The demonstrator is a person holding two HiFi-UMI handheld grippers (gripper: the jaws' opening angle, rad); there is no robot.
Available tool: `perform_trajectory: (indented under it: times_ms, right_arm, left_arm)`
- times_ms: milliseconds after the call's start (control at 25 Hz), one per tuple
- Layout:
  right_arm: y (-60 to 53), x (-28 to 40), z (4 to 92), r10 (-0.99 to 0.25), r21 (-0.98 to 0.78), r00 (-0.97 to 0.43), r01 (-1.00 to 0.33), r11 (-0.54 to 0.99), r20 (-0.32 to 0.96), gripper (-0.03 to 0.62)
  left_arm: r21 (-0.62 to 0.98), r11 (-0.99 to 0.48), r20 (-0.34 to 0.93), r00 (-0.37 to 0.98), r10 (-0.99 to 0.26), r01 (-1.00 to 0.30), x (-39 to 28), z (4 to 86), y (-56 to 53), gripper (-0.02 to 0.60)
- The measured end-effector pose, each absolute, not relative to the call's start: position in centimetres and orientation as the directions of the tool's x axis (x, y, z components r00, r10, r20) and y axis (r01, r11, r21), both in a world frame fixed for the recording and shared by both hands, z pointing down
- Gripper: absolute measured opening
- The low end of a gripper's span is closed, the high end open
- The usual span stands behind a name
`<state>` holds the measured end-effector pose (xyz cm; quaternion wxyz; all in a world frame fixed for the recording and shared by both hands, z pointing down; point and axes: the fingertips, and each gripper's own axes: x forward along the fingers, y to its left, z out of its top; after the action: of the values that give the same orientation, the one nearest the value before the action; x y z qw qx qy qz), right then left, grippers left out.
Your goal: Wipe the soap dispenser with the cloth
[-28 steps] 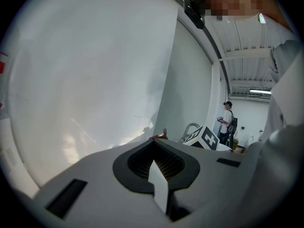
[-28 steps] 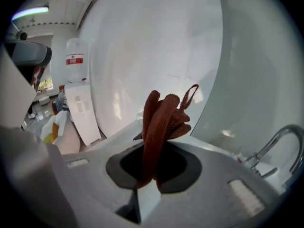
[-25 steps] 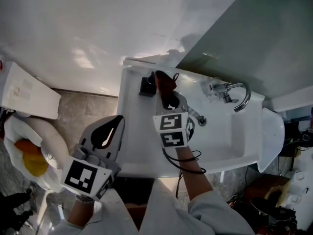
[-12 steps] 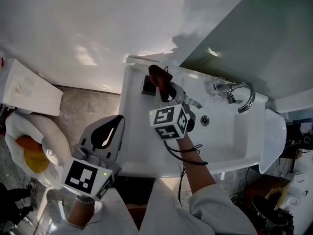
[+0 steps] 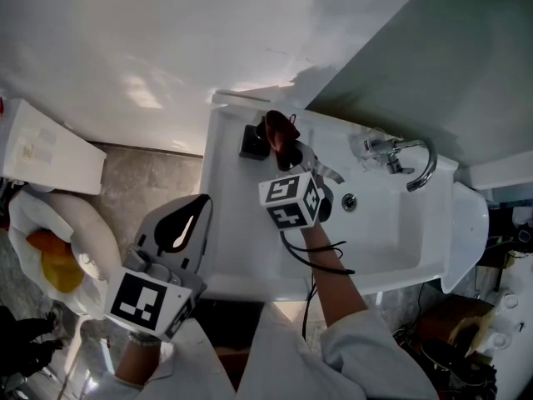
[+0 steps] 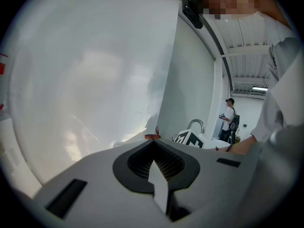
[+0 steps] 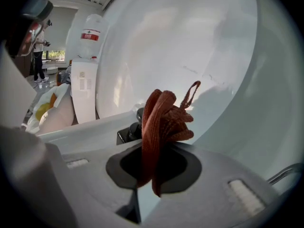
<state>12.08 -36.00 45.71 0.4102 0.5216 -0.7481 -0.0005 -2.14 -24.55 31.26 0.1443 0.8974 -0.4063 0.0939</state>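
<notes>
The black soap dispenser stands at the sink's back left corner. My right gripper is shut on a bunched red-brown cloth, which is just to the dispenser's right and may be touching it. In the right gripper view the cloth sticks up from the jaws and hides part of the dispenser behind it. My left gripper hangs shut and holds nothing, left of the sink and well short of the dispenser. The left gripper view looks over its own shut jaws toward the cloth.
The white sink has a chrome faucet at the back right and a drain. A toilet with a yellow object inside sits at the left, with its cistern behind. A wall rises close behind the sink.
My right gripper carried the cloth left over the dispenser, then back a little to the right. The left gripper has not moved.
</notes>
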Motion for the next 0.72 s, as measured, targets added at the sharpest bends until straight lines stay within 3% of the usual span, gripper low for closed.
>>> perform_trajectory:
  times_ms: [720]
  right_arm:
    - [-33.0, 13.4, 54.1, -0.607, 0.382, -0.066, -0.722, 0.577, 0.792, 0.055]
  left_arm:
    - [0.169, -0.626, 0.312, 0.644, -0.699, -0.761, -2.2, 32.2, -24.5, 0.005]
